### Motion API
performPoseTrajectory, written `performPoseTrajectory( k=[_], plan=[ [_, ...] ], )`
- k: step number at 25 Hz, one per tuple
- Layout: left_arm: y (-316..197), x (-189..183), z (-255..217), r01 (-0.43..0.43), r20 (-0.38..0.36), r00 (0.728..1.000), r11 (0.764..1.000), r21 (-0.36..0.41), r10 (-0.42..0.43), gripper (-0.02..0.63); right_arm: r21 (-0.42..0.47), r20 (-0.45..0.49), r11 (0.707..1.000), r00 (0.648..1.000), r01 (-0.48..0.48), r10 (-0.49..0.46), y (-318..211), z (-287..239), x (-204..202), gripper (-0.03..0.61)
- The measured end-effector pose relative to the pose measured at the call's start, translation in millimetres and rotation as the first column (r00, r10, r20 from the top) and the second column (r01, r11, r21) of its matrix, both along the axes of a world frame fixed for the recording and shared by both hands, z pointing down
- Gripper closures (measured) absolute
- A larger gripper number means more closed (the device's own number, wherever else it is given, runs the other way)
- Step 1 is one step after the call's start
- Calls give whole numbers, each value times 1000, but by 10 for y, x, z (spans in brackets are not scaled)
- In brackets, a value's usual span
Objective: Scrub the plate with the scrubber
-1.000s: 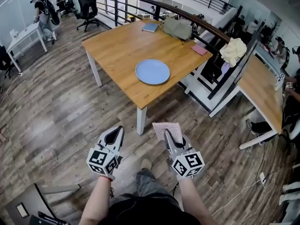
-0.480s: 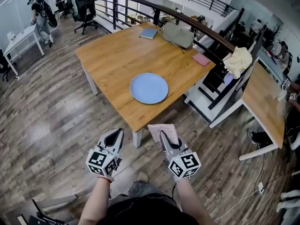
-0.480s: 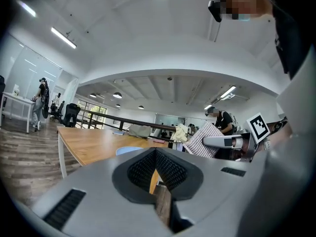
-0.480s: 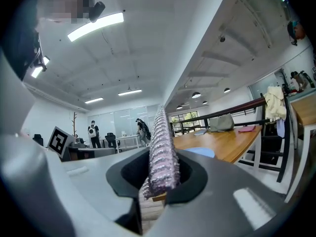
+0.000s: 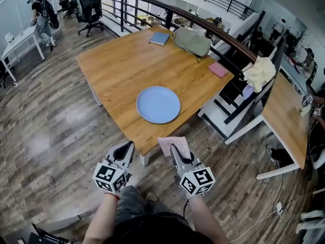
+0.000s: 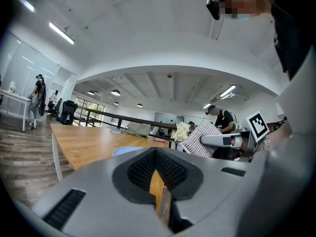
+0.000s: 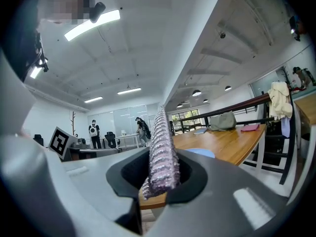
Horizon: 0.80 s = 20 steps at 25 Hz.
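A round blue plate (image 5: pixel 158 104) lies on the wooden table (image 5: pixel 122 60), close to its near edge. In the left gripper view the plate (image 6: pixel 129 150) is a thin blue sliver beyond the jaws. My right gripper (image 5: pixel 174 149) is shut on a pinkish woven scrubber (image 5: pixel 173 145), held off the table's near edge, short of the plate. The scrubber (image 7: pixel 162 154) stands edge-on between the jaws in the right gripper view. My left gripper (image 5: pixel 126 147) is shut with nothing in it, level with the right one and just off the table's corner.
On the far side of the table lie a blue book (image 5: pixel 159 38), an olive bag (image 5: pixel 193 40) and a pink pad (image 5: pixel 218 69). A dark railing (image 5: pixel 213 32) runs behind it. A second desk (image 5: pixel 284 111) stands right. A person (image 5: pixel 40 14) stands far left.
The table and plate have come nearer and lower in the head view as I walk toward them. Both grippers keep their pose and the scrubber stays held.
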<state>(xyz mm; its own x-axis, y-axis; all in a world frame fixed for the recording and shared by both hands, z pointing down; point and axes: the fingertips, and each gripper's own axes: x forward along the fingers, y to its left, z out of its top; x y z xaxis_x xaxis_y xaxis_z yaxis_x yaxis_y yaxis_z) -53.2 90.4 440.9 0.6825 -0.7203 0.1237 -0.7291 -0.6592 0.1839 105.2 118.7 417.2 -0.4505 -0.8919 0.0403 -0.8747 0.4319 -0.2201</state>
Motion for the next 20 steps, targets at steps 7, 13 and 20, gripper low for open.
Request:
performPoseTrajectory(
  k=[7, 13, 20],
  plan=[
    [-469, 164, 104, -71, -2, 997, 997, -16, 71, 617, -17, -12, 1000, 1000, -15, 15, -406, 89, 15, 503],
    [-1027, 280, 97, -140, 19, 990, 990, -13, 140, 617, -33, -5, 999, 999, -36, 36, -880, 129, -20, 503],
    [-1671, 191, 222, -150, 28, 988, 988, -43, 151, 617, -66, 1, 994, 996, -86, 86, -1411, 256, 26, 503]
  ],
)
